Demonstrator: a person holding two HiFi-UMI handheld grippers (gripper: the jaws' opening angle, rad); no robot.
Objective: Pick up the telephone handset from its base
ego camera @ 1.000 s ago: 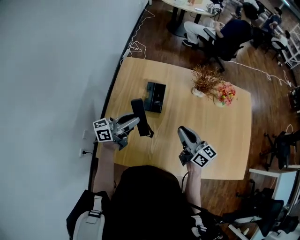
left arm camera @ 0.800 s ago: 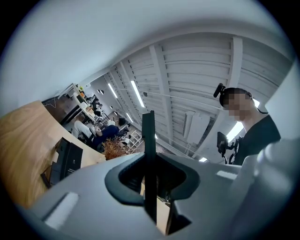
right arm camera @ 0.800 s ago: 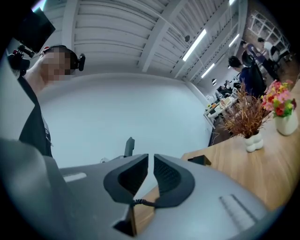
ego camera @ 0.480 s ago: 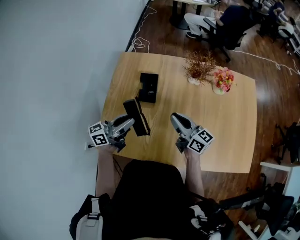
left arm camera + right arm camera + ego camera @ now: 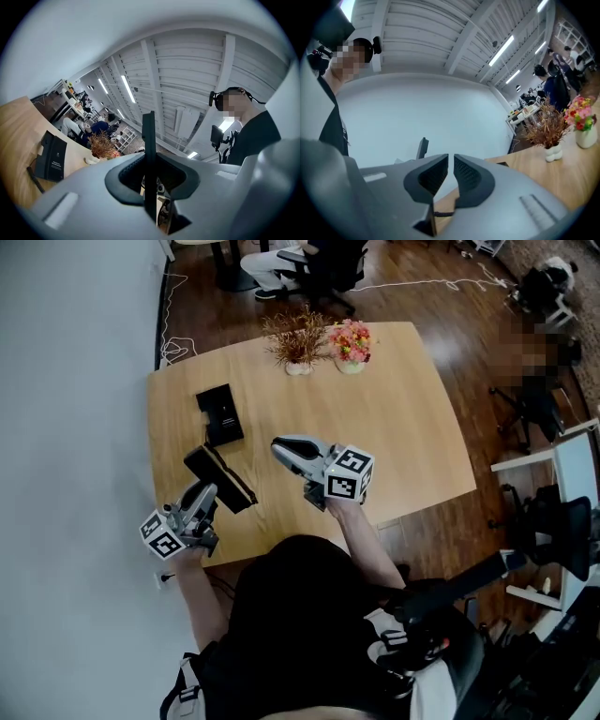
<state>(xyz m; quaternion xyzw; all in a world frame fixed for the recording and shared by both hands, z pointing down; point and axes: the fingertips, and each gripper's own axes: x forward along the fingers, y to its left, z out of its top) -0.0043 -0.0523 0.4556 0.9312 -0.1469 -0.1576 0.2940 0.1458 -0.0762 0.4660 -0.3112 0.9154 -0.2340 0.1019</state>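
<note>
The black telephone handset (image 5: pixel 222 478) hangs in the air over the near left part of the wooden table (image 5: pixel 403 427), clear of its black base (image 5: pixel 218 414). My left gripper (image 5: pixel 207 496) is shut on it. In the left gripper view the handset (image 5: pixel 149 140) stands edge-on, pinched between the two pads, and the base (image 5: pixel 53 156) lies on the table to the left with a cord (image 5: pixel 35 178) running from it. My right gripper (image 5: pixel 283 445) hovers level over the table's middle, shut and holding nothing. From the right gripper (image 5: pixel 451 164) view, the handset (image 5: pixel 423 148) peeks up at left.
A dried plant (image 5: pixel 296 338) and a vase of pink flowers (image 5: pixel 350 341) stand at the table's far edge. A white wall (image 5: pixel 66 381) runs close along the left side. Office chairs (image 5: pixel 553 540) and a seated person (image 5: pixel 300 259) surround the table.
My left gripper has carried the handset a little farther from the base, toward the near left edge. The head view has swung round. The right gripper has stayed put.
</note>
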